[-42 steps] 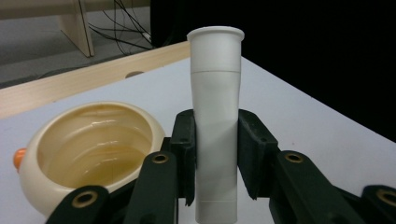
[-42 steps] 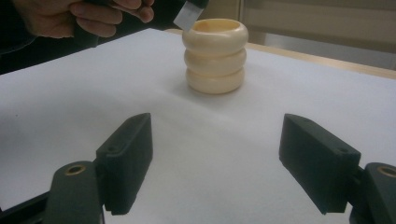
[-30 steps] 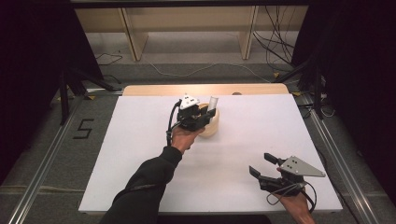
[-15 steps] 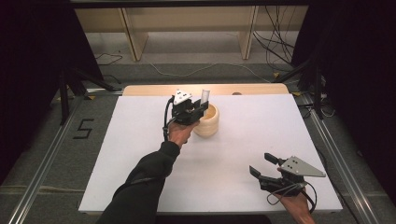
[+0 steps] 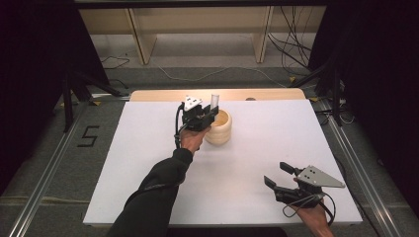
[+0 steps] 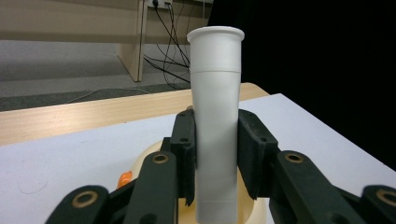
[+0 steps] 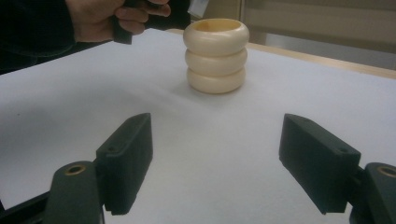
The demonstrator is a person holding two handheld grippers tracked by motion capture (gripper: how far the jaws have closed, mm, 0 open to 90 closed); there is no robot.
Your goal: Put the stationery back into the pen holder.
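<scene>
A white tube [image 6: 215, 121] with a flared rim stands upright between the jaws of my left gripper [image 6: 217, 154], which is shut on it. In the high view that gripper [image 5: 210, 116] holds the tube [image 5: 214, 100] just over the left rim of a cream ribbed pot [image 5: 221, 128] at the back middle of the white table. The pot [image 7: 216, 55] looks like three stacked rings, and something small and orange [image 6: 124, 178] lies inside it. My right gripper [image 5: 279, 175] rests near the table's front right, open with nothing between its jaws [image 7: 215, 161].
The white table top [image 5: 257, 133] ends at a wooden strip [image 5: 217, 94] along the back. Metal rails [image 5: 47, 168] run along both sides on the floor. Wooden furniture legs [image 5: 141, 42] and cables [image 5: 291, 54] lie beyond the table.
My left gripper has carried the white tube a little to the left and toward the back, from over the pot's middle to above its left rim. The right gripper has stayed put.
</scene>
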